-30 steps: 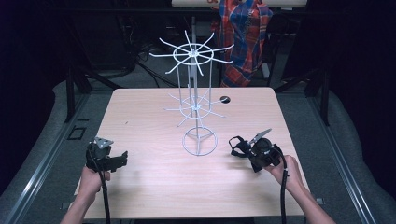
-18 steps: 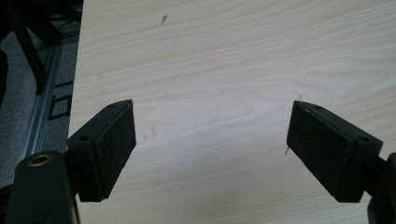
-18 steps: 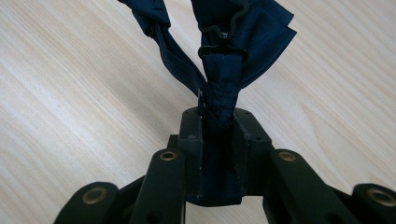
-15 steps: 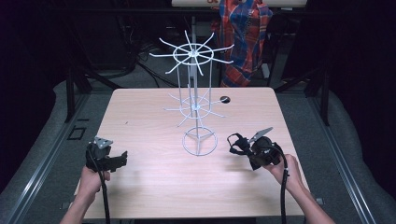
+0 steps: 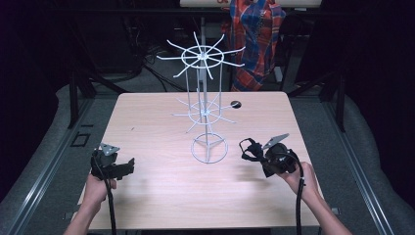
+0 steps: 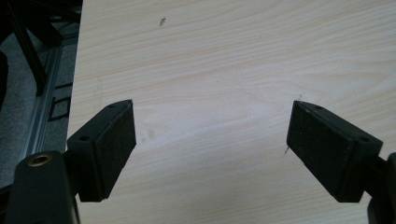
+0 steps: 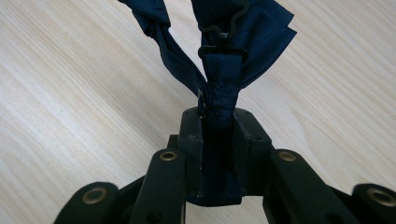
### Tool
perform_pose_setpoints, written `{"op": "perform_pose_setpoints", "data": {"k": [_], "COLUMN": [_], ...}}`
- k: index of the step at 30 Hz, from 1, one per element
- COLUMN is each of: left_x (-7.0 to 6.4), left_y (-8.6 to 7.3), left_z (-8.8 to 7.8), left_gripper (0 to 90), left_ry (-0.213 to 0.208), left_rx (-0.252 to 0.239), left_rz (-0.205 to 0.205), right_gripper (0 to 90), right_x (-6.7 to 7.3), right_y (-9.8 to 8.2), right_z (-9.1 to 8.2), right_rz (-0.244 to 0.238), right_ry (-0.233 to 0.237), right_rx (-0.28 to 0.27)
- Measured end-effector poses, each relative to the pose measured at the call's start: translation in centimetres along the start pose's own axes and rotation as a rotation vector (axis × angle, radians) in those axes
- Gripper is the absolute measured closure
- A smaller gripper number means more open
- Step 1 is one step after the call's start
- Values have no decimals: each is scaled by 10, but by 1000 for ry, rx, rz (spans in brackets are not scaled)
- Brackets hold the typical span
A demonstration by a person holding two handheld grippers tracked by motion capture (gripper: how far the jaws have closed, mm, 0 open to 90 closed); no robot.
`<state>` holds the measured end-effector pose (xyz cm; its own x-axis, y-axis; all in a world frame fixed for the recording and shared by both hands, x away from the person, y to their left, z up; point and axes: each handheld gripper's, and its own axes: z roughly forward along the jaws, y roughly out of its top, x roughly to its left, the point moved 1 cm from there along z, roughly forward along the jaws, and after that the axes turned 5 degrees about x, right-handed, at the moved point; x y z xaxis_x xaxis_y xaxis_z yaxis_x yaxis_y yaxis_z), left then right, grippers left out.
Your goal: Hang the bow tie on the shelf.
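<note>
A white wire spinner rack (image 5: 205,112) with two tiers of hooked arms stands at the table's middle on a ring base (image 5: 209,148). My right gripper (image 5: 259,154) is just right of that base, shut on a navy bow tie (image 5: 247,148). In the right gripper view the jaws (image 7: 218,116) pinch the bow tie (image 7: 233,37) at its knot, and a black hook clip (image 7: 224,39) lies on the fabric. My left gripper (image 5: 126,166) is near the table's front left, open. In the left gripper view its pads (image 6: 116,140) stand wide apart over bare wood.
The wooden table (image 5: 147,127) has a small black round hole (image 5: 236,104) behind the rack. A person in a plaid shirt (image 5: 257,39) stands beyond the far edge. Dark floor and metal rails (image 5: 49,156) flank the table.
The right gripper with the bow tie has edged slightly toward the rack's base. The left gripper has stayed in place.
</note>
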<state>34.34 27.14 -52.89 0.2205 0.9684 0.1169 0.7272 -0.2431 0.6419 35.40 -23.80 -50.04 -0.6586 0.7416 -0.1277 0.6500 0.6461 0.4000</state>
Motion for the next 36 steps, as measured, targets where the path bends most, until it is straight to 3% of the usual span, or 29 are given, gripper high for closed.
{"op": "perform_pose_setpoints", "data": {"k": [11, 36], "left_x": [1, -1], "left_y": [-1, 1], "left_z": [0, 3], "left_gripper": [160, 160], "left_ry": [0, -3], "left_rx": [-1, 2], "left_rz": [-1, 8], "right_gripper": [751, 751], "right_x": [5, 9], "right_y": [12, 24], "right_z": [-10, -24], "right_rz": [-6, -8], "right_ry": [-14, -13], "right_rx": [-65, -128]}}
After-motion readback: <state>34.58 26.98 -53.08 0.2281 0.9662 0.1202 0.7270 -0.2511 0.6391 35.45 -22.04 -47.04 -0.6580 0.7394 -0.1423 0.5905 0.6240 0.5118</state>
